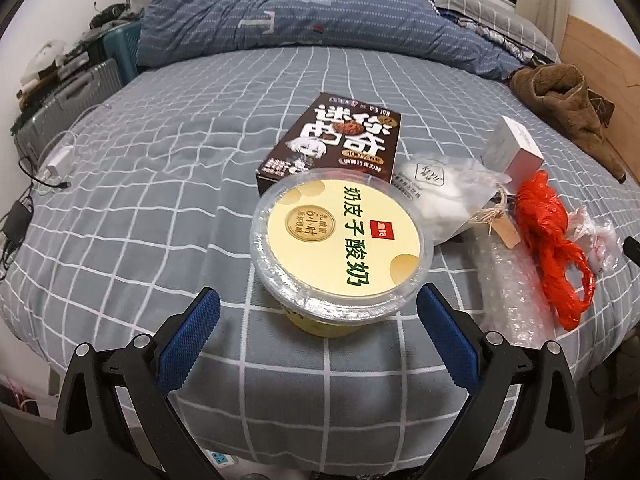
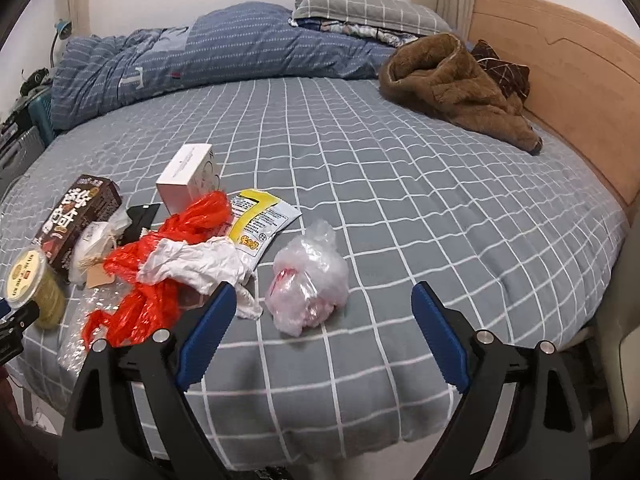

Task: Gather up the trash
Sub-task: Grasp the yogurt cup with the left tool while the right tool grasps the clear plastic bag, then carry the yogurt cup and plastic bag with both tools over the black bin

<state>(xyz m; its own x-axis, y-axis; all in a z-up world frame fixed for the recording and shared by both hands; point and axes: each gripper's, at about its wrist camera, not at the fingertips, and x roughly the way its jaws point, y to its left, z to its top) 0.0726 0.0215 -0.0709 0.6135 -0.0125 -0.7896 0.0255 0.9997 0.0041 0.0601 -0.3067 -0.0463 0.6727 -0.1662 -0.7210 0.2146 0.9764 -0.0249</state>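
Crinkled clear plastic is what my right gripper [image 2: 320, 312] faces: the clear plastic bag [image 2: 306, 280] lies on the bed [image 2: 400, 184] at twelve o'clock, just beyond the spread, empty fingertips and a little toward the left pad, its longer side running near to far. My left gripper [image 1: 320, 312] also stands wide and empty, with the yogurt tub [image 1: 340, 240] at twelve, near rim almost level with the tips. Each hand is nearest its own item.
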